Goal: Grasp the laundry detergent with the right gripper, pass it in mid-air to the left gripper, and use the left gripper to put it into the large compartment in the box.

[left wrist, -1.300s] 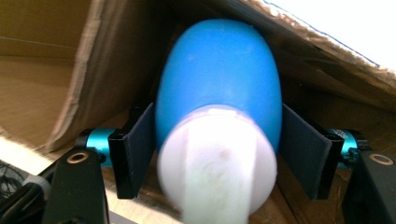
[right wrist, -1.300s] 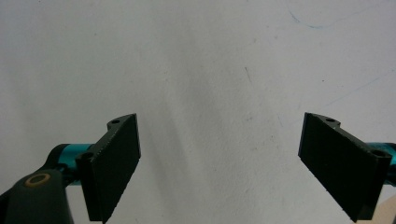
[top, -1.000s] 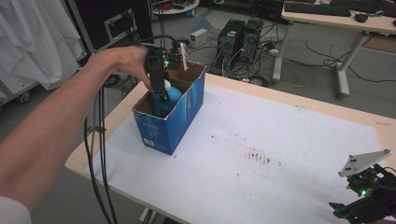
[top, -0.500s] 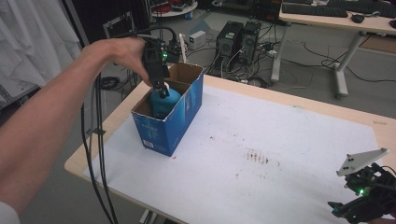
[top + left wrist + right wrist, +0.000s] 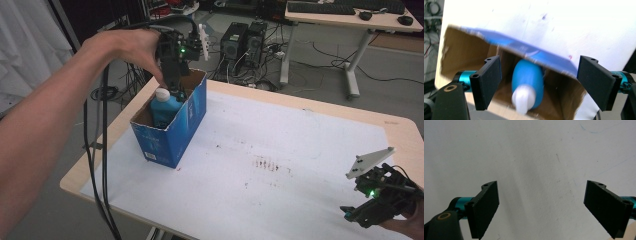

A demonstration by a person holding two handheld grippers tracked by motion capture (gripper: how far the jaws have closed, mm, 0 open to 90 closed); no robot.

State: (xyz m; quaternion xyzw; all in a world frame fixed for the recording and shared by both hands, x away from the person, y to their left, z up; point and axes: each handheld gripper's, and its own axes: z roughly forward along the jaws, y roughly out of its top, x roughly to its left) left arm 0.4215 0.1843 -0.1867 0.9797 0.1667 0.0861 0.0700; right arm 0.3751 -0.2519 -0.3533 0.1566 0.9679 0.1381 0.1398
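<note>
Left gripper [image 5: 175,85] released, jaws wide above bottle [image 5: 165,107] in box [image 5: 172,135] at desk's [image 5: 300,150] far-left corner. Right gripper [image 5: 380,200] also released, over near-right corner.

Blue carton [image 5: 172,132], brown cardboard inside. Bottle [image 5: 165,107] in it: bright blue body, white cap. Worktop [image 5: 320,150]: white sheet over pale wood edge, speckled with small dark reddish-brown stains near the middle. Left tongs [image 5: 537,82]: black jaws, teal barrels behind them, green light glowing on the body. Right tongs [image 5: 541,207]: same black and teal, green light, grey plate on top.
</note>
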